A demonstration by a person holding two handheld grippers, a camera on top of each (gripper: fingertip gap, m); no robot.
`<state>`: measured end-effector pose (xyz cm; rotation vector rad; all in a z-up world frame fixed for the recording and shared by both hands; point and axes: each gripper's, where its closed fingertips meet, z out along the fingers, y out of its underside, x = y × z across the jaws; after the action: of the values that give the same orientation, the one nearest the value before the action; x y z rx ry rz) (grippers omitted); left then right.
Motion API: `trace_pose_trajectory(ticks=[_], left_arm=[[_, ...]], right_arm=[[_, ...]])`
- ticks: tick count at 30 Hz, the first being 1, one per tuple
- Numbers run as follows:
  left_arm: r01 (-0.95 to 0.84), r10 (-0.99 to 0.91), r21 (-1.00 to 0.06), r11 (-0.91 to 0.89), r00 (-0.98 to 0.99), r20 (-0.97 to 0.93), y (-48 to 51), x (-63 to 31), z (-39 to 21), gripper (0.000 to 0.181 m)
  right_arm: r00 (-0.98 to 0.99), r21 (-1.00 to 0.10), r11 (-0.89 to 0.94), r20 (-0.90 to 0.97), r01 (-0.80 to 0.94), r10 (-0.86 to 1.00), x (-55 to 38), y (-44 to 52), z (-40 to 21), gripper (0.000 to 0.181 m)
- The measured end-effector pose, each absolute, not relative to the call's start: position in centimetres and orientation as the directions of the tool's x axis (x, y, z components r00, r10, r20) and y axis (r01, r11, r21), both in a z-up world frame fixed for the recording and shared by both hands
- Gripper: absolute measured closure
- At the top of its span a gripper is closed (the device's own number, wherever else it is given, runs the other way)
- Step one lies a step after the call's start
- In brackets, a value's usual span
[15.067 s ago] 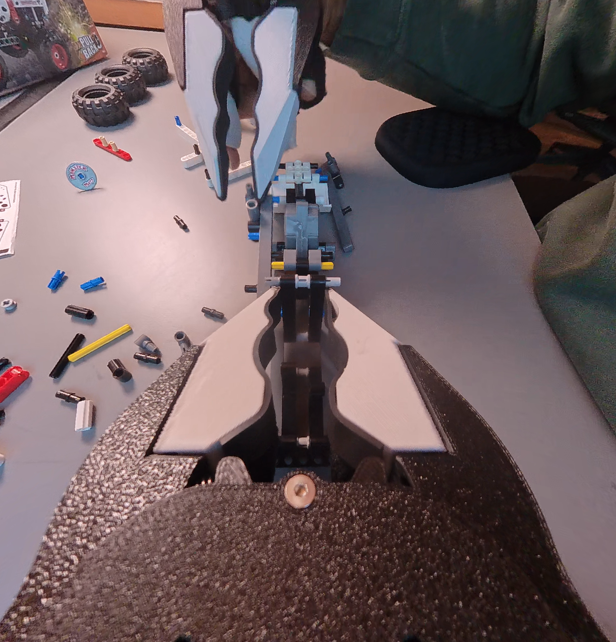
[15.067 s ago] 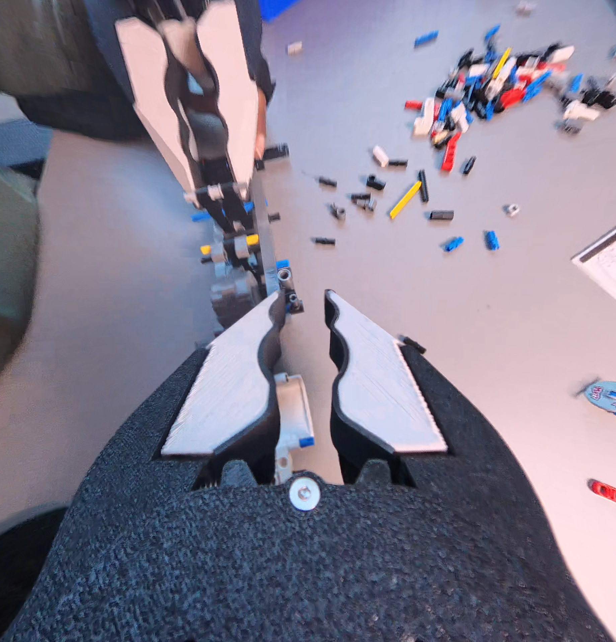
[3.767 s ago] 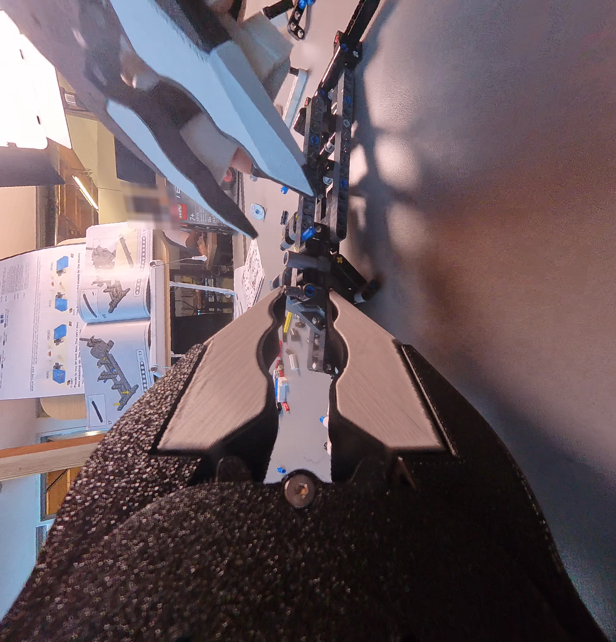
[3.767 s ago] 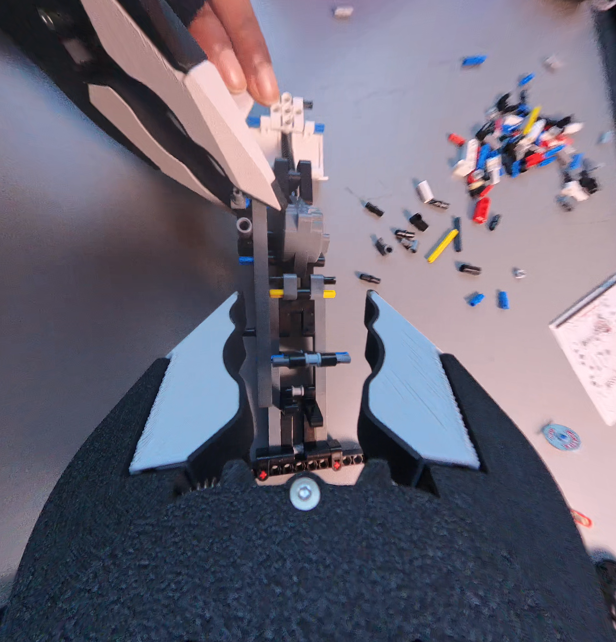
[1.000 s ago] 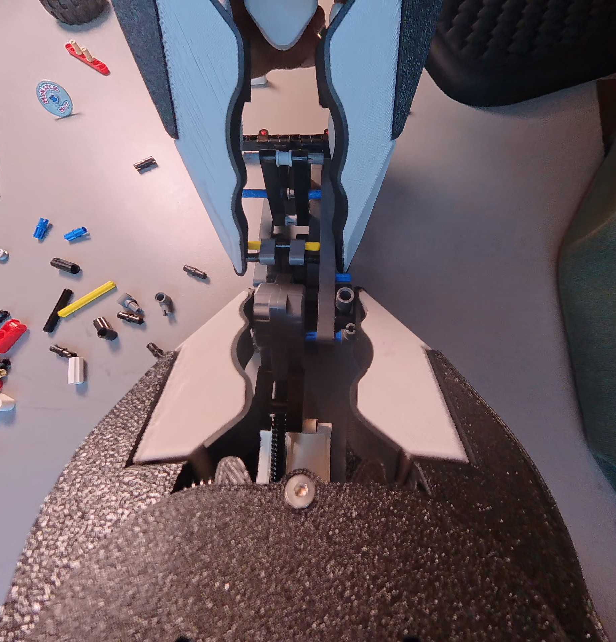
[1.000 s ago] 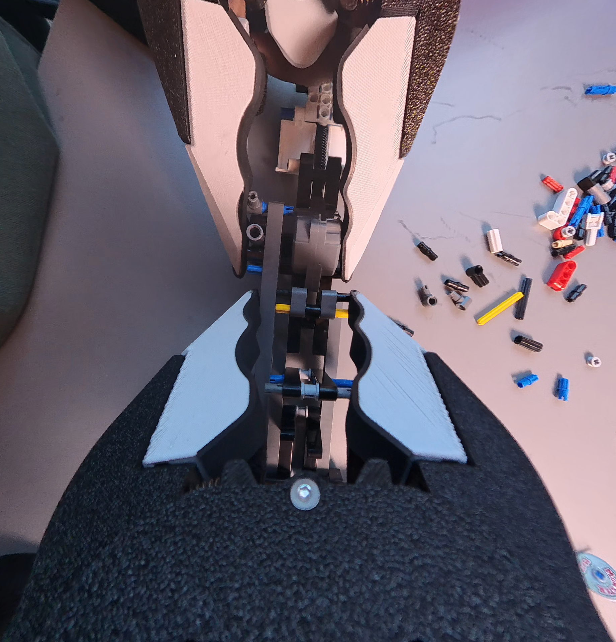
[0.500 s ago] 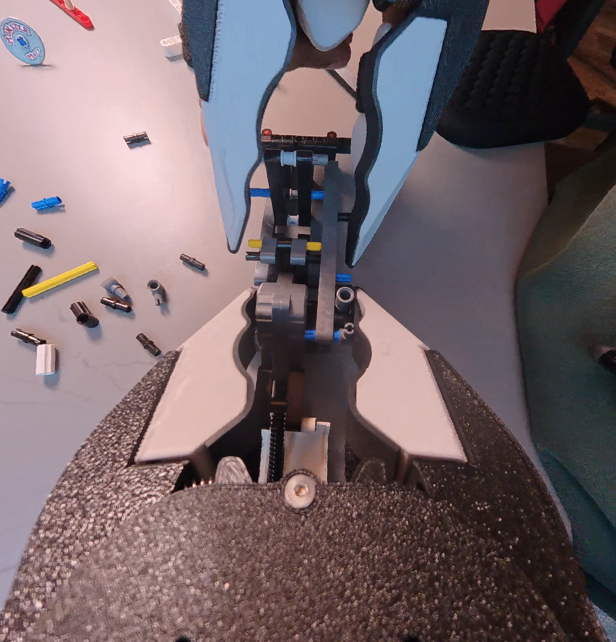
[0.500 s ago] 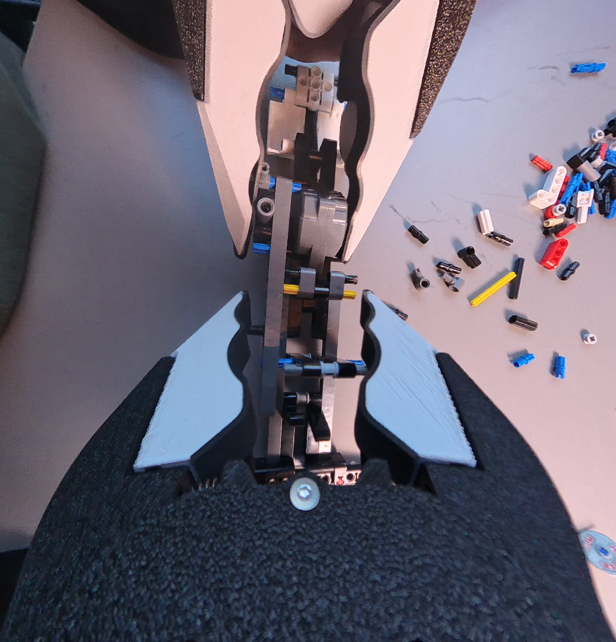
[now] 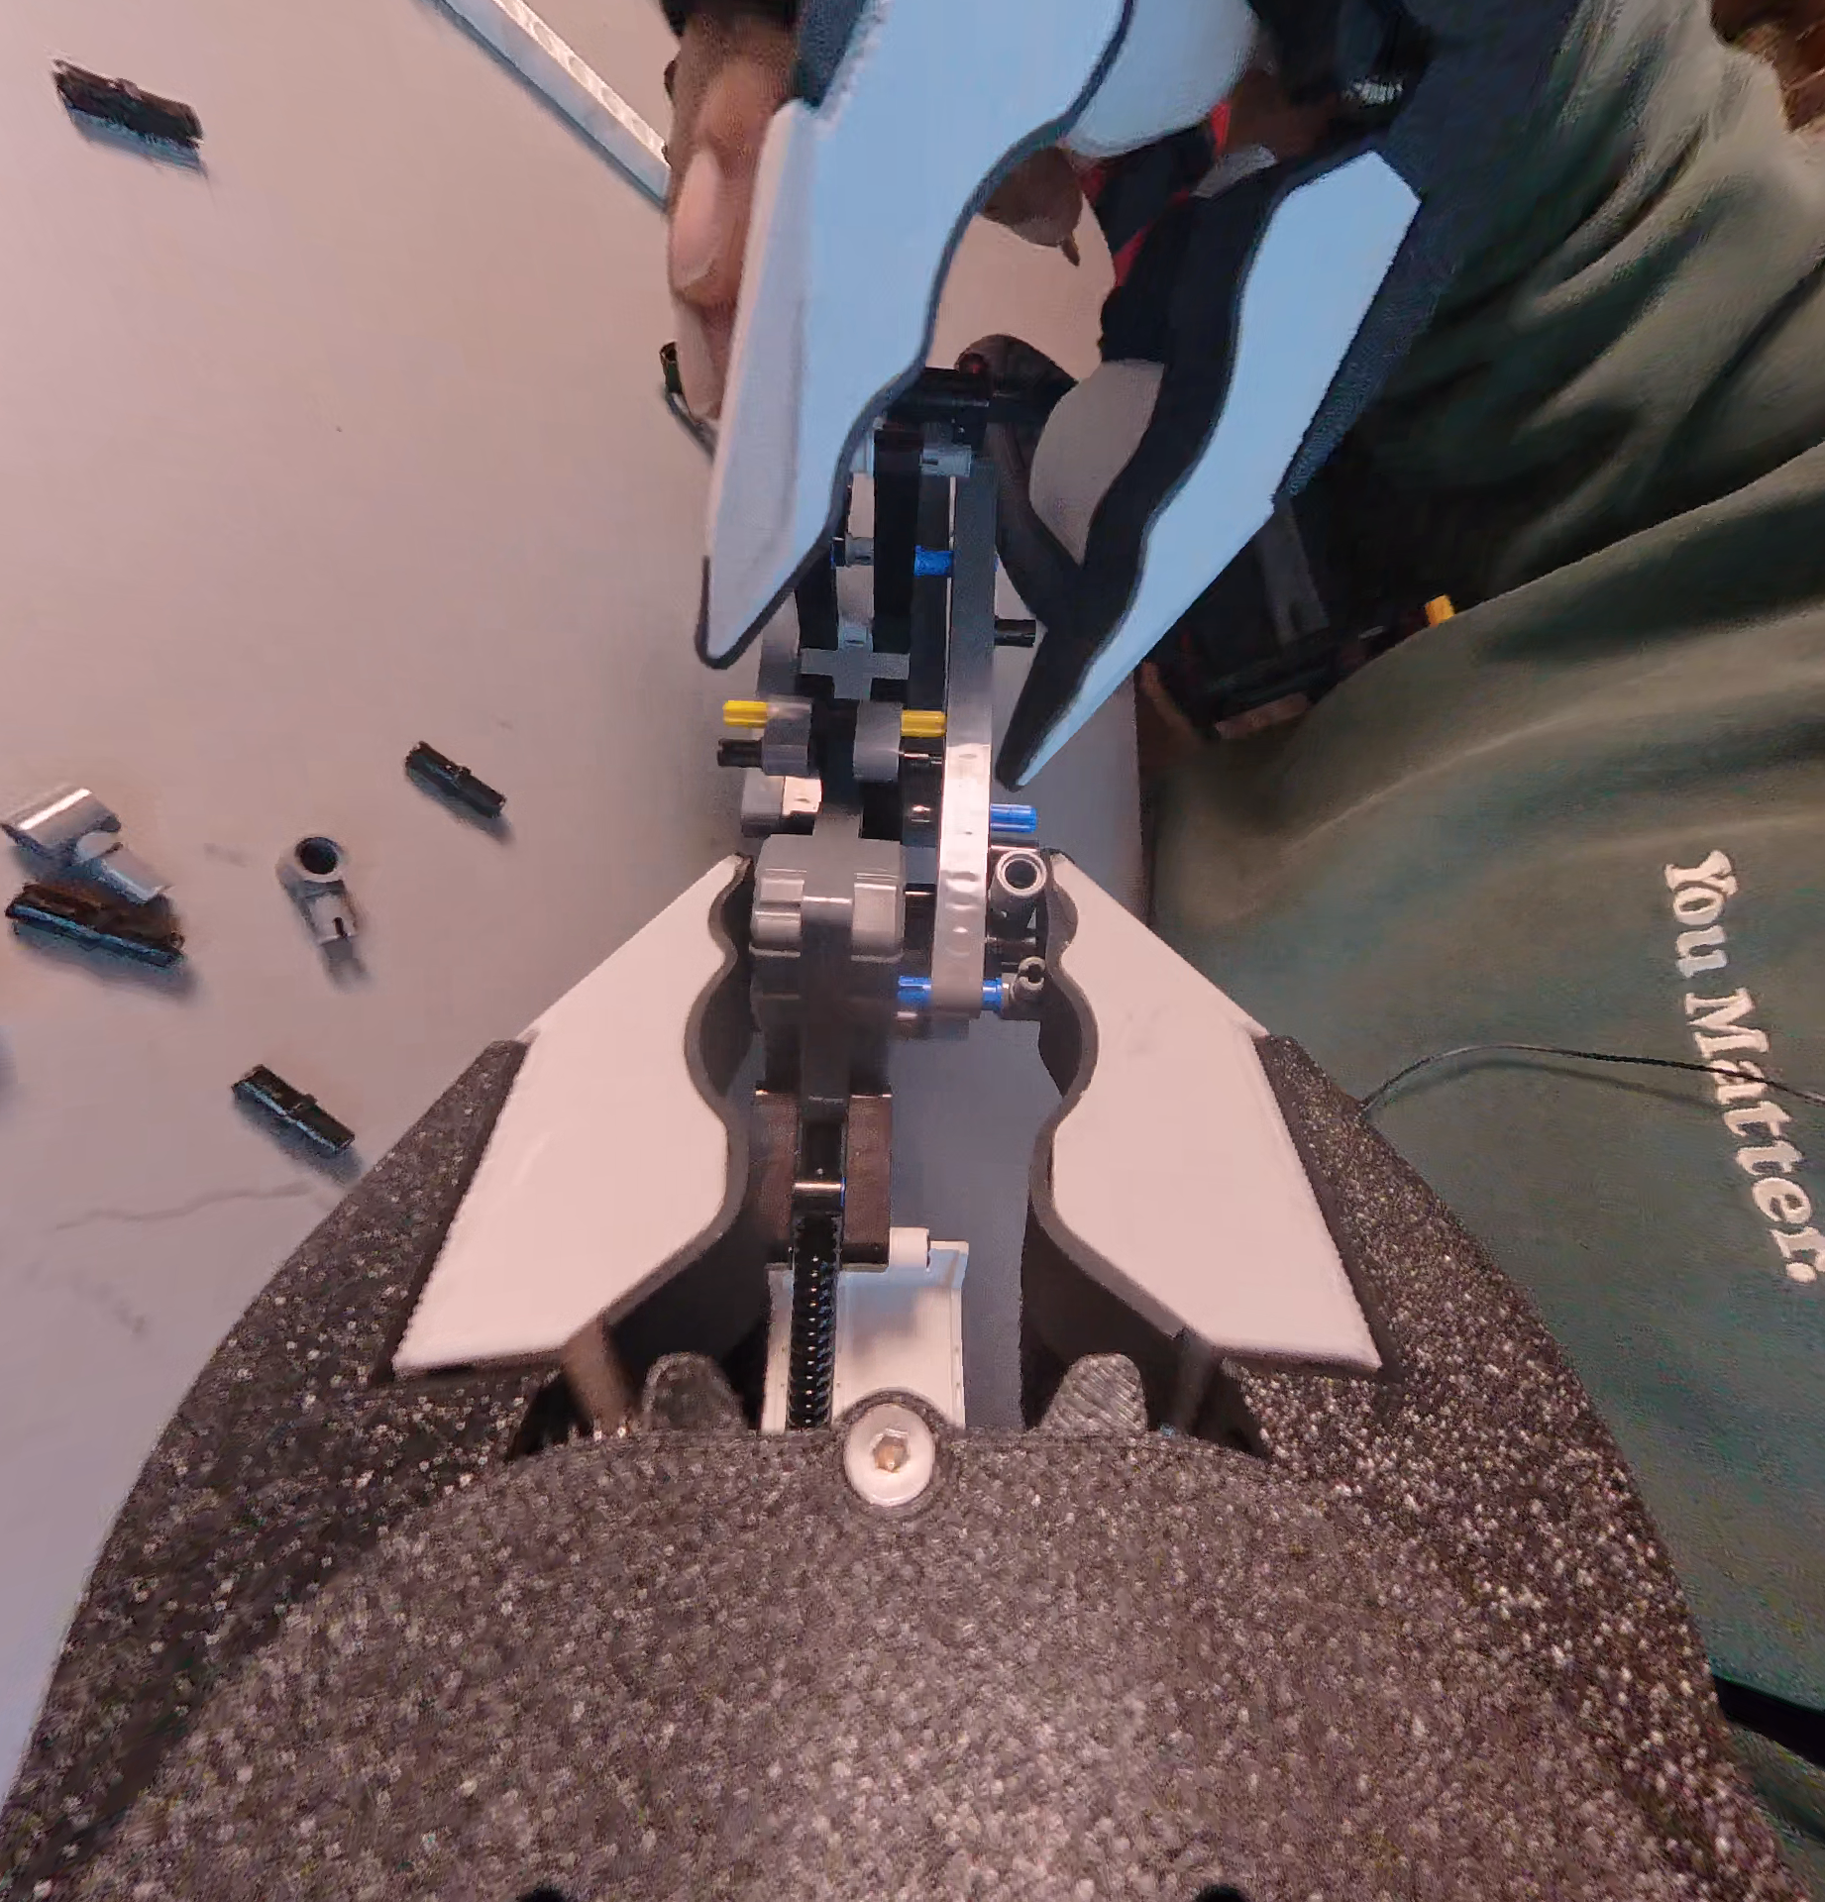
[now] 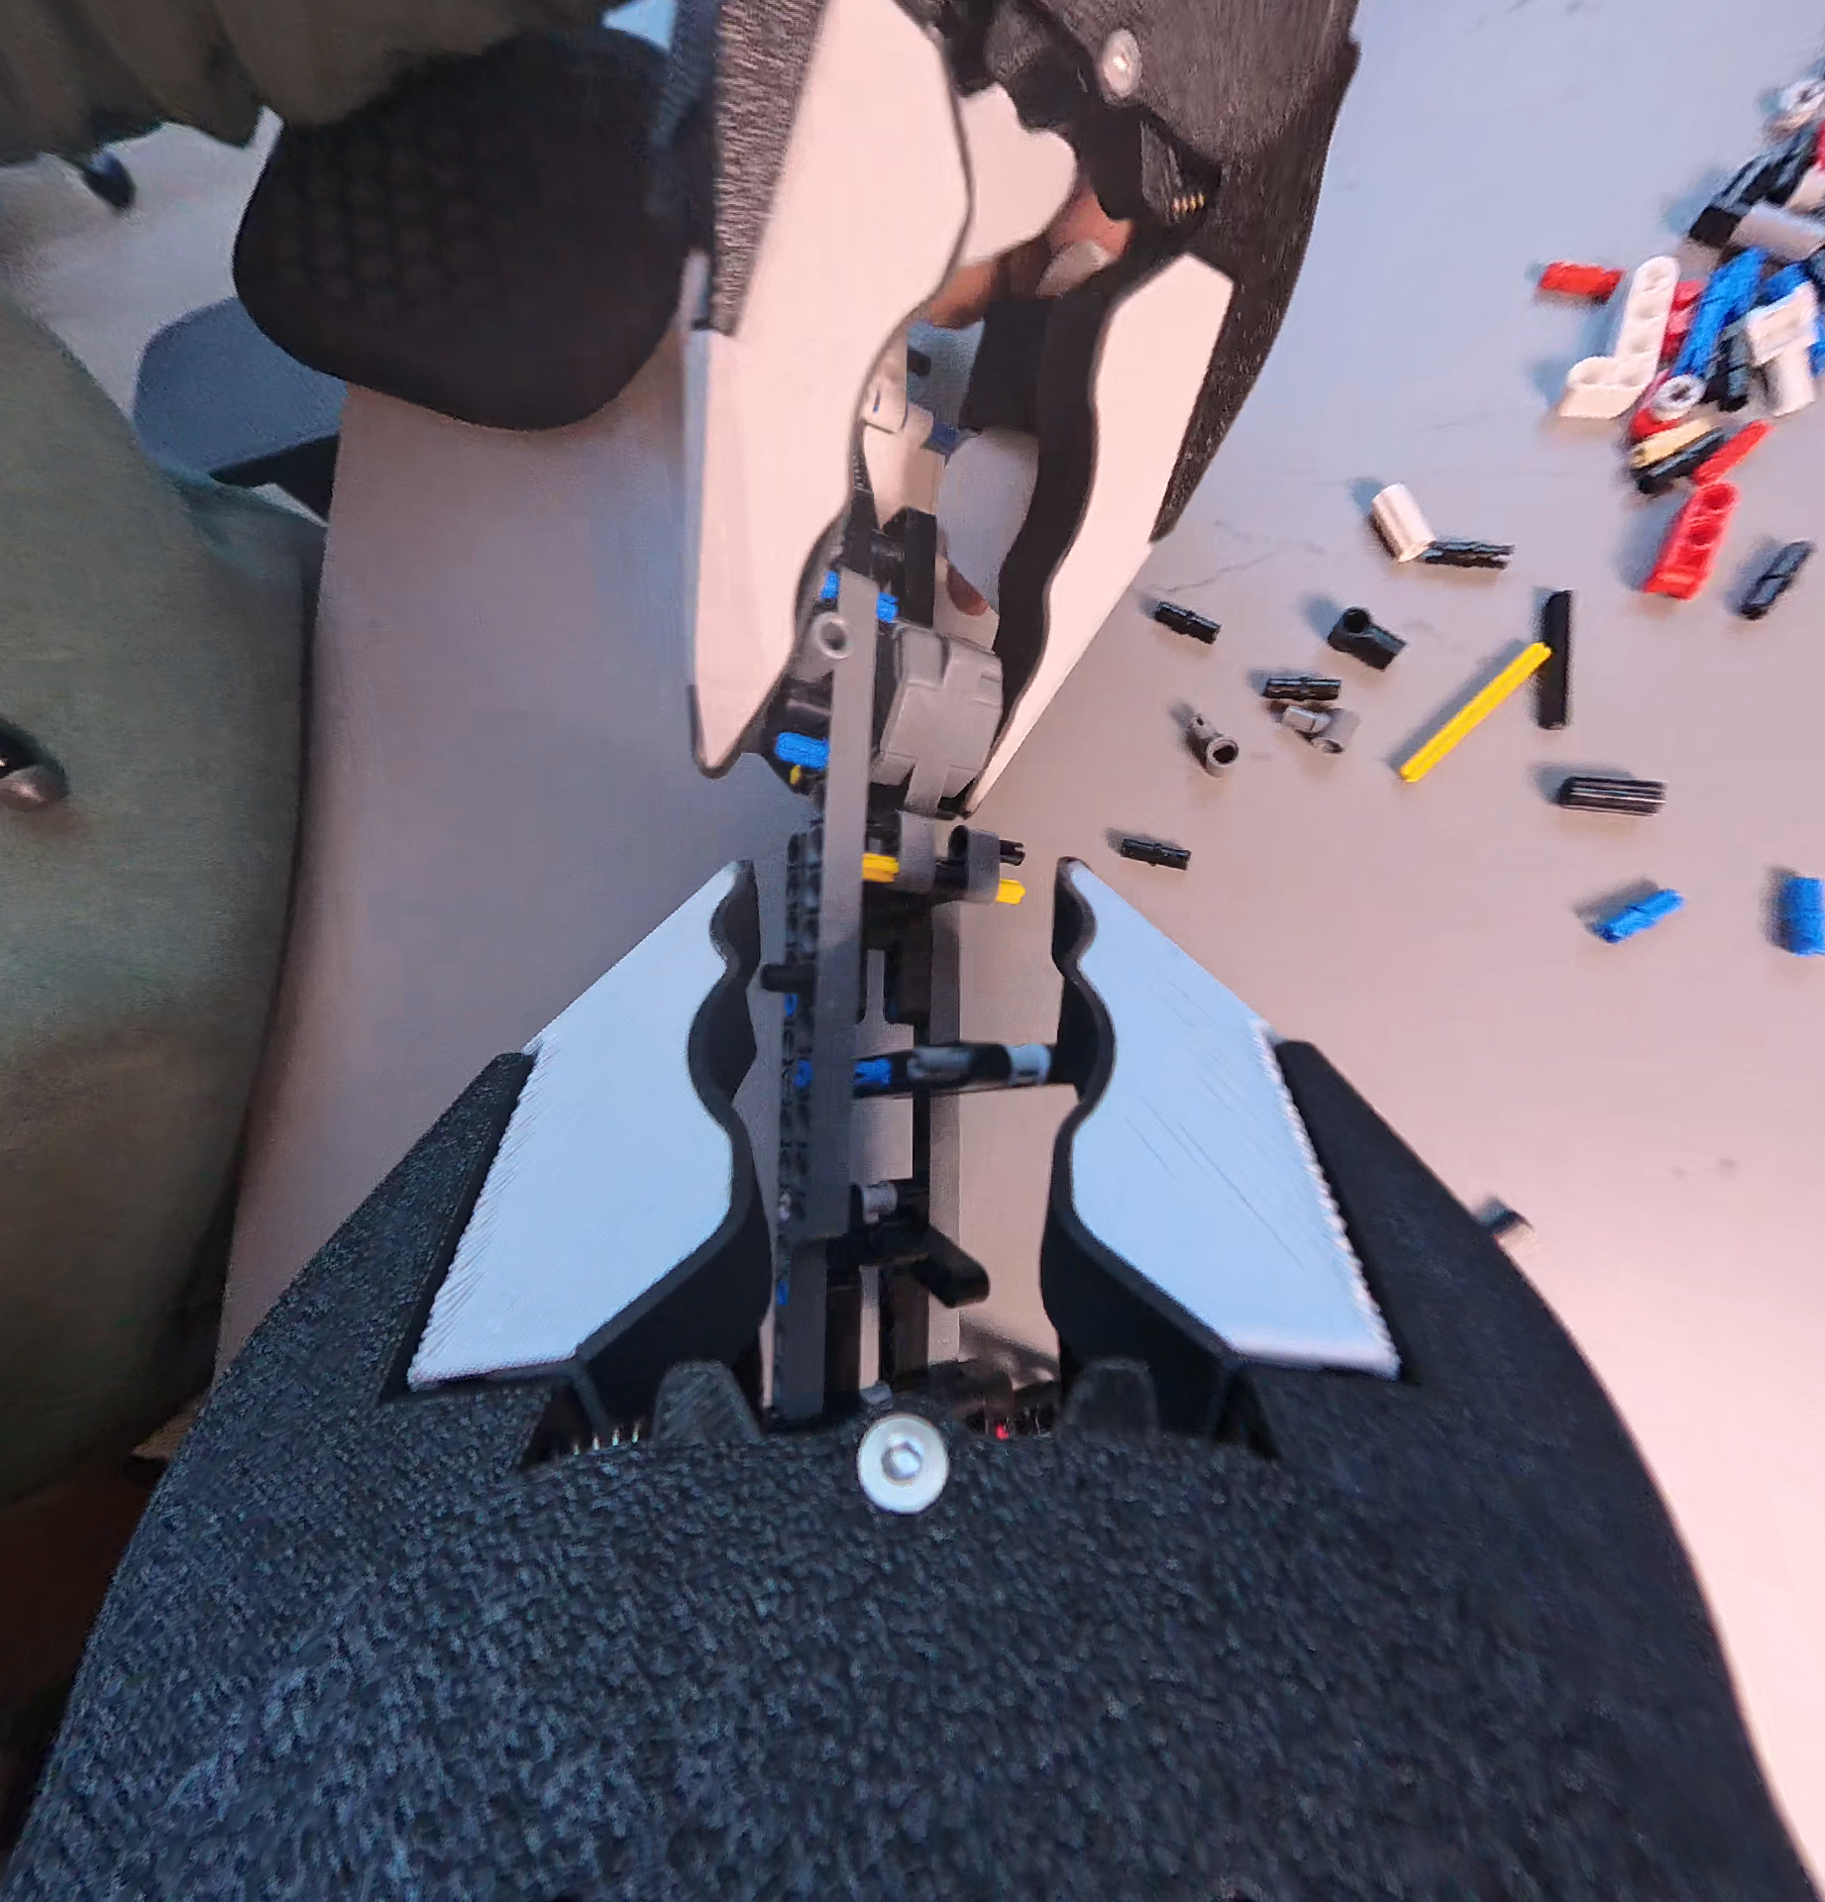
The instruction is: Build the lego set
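Observation:
The lego chassis [image 9: 826,916], a long build of black and grey beams with blue pins and a yellow axle, is held in the air between both grippers. My left gripper [image 9: 893,875] is shut on its end with the grey block. My right gripper [image 10: 898,875] is open around the other end, and the long grey beam [image 10: 831,1029] stands edge-on between its fingers with a gap on the right side. The right gripper also shows in the left wrist view [image 9: 862,710], and the left gripper shows in the right wrist view [image 10: 847,782]. A hand shows behind each far gripper.
Loose lego parts lie on the grey table [image 9: 270,515]: black pins [image 9: 453,779], a grey connector [image 9: 317,875], a yellow axle [image 10: 1475,710], blue pins [image 10: 1634,914] and a mixed pile [image 10: 1732,340]. A person's green sweater [image 9: 1505,926] and a black chair seat [image 10: 455,226] are close by. Less than 4 cm separates the two grippers' tips. About 6 cm separates my right fingertips from the grey connector [image 9: 317,875]. The right camera catches it too, in the right wrist view [image 10: 1220,742].
My left gripper has rolled with the chassis towards the person. The right jaws opened wider a moment ago, and the chassis now stands turned edge-on between them.

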<state>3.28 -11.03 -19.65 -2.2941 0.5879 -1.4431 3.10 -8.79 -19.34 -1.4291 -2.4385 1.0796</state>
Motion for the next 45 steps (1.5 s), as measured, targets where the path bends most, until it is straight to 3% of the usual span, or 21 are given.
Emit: trace_pose_trajectory(ticks=[7, 16, 24, 27, 31, 35, 40, 45], left_arm=[[-0.119, -0.488, -0.478, -0.87, 0.344, 0.802, -10.8, 3.3, -19.6, 0.127], [-0.128, -0.483, -0.471, -0.873, 0.357, 0.799, -10.8, 3.6, -19.7, 0.127], [-0.107, -0.488, -0.487, -0.867, 0.385, 0.784, -10.8, 3.5, -19.7, 0.126], [-0.107, -0.497, -0.499, -0.86, 0.401, 0.769, -10.9, 3.5, -19.7, 0.126], [-0.131, -0.537, -0.538, -0.833, 0.431, 0.726, -11.2, 3.6, -19.8, 0.124], [-0.195, -0.617, -0.609, -0.769, 0.476, 0.627, -11.9, 3.8, -19.9, 0.119], [-0.346, -0.713, -0.657, -0.67, 0.547, 0.439, -13.3, 3.7, -21.1, 0.095], [-0.452, -0.695, -0.639, -0.622, 0.694, 0.187, -13.2, 3.2, -24.0, 0.108]], right_arm=[[-0.539, -0.655, 0.337, -0.13, 0.677, 0.832, 4.9, -8.6, -18.4, 0.118], [-0.522, -0.65, 0.393, -0.006, 0.65, 0.853, 4.9, -7.8, -17.6, 0.141], [-0.541, -0.53, 0.677, 0.414, 0.511, 0.732, 6.0, -7.5, -17.3, 0.163], [-0.494, -0.502, 0.708, 0.508, 0.497, 0.706, 6.7, -7.1, -17.6, 0.169], [-0.413, -0.542, 0.695, 0.561, 0.471, 0.717, 6.6, -7.0, -17.5, 0.174], [-0.36, -0.546, 0.704, 0.611, 0.454, 0.705, 6.8, -6.7, -17.7, 0.173], [-0.318, -0.501, 0.723, 0.668, 0.476, 0.673, 7.1, -5.9, -19.3, 0.173], [-0.265, -0.546, 0.673, 0.643, 0.5, 0.718, 7.5, -6.3, -20.7, 0.181]])
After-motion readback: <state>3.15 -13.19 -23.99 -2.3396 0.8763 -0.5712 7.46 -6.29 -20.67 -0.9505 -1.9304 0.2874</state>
